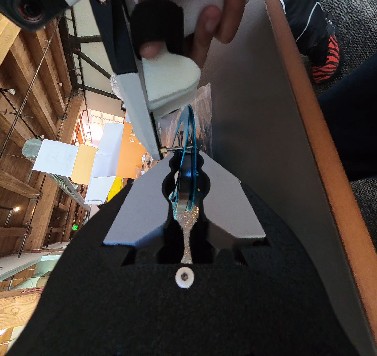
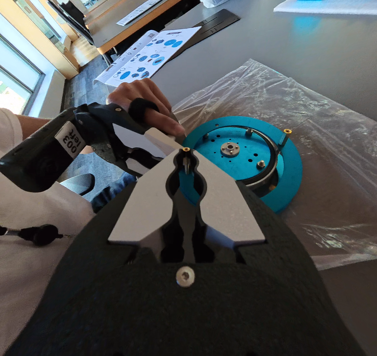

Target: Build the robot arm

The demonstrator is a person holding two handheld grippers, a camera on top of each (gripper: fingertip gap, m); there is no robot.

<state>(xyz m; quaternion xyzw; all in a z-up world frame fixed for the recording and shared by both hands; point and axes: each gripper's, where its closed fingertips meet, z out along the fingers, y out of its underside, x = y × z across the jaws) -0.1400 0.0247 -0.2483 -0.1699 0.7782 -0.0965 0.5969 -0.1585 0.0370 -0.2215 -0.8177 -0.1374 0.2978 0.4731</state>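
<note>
Both grippers had closed: the left gripper (image 1: pixel 184 158) pinched the blue turntable disc's (image 2: pixel 240 156) rim, hiding part of it, on a plastic bag (image 2: pixel 306 122). The right gripper (image 2: pixel 186 152) clamped a brass-tipped standoff (image 2: pixel 186 158) above that rim, beside a labelled camera (image 2: pixel 40 158).

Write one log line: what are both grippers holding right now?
left gripper: shut on round blue metal turntable edge | right gripper: shut on brass-tipped standoff post | underneath: clear plastic bag

Matt blue metal disc (image 2: pixel 240 158) with brass-tipped standoff (image 2: pixel 285 137) — lying on crinkled glossy clear plastic bag (image 2: pixel 306 111). Smooth grey tabletop (image 2: pixel 285 46), wood-edged — glossy paper booklet (image 2: pixel 146 58).
</note>
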